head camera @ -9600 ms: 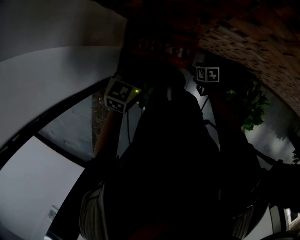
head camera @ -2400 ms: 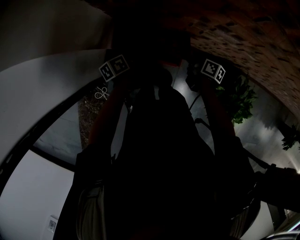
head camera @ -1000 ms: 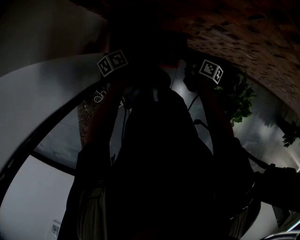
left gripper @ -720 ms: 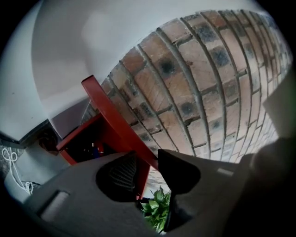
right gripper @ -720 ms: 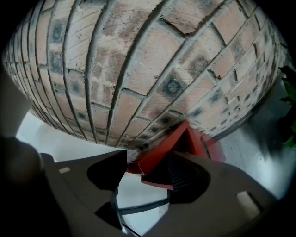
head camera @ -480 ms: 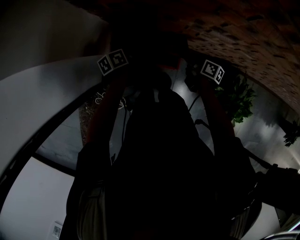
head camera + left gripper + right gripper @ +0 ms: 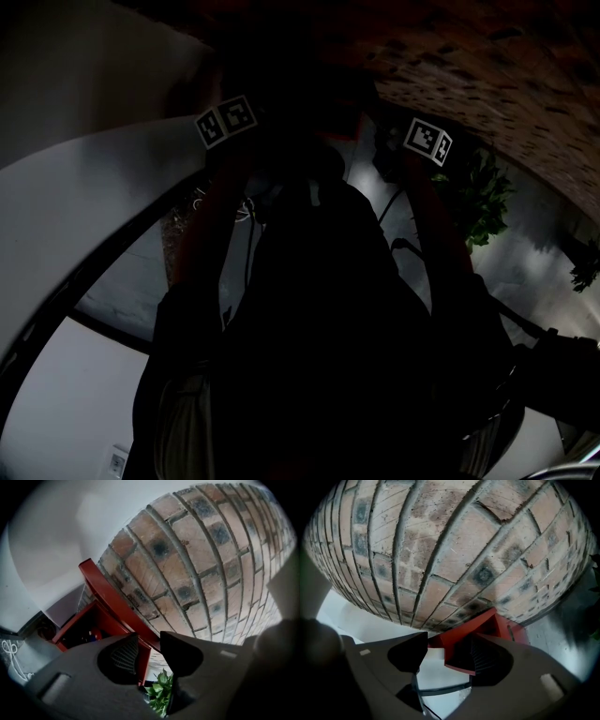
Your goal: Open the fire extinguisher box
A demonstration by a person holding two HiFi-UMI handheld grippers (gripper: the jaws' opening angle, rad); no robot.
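One red box (image 7: 107,596) against rough brick (image 7: 197,550)

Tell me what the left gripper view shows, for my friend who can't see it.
A red fire extinguisher box stands open against a brick wall, its door swung wide. In front, the two dark jaws of the left gripper stand apart, with a green plant showing through the gap between them.

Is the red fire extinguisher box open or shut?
Open: the fire extinguisher box shows its dark inside, and its red door stands swung away.
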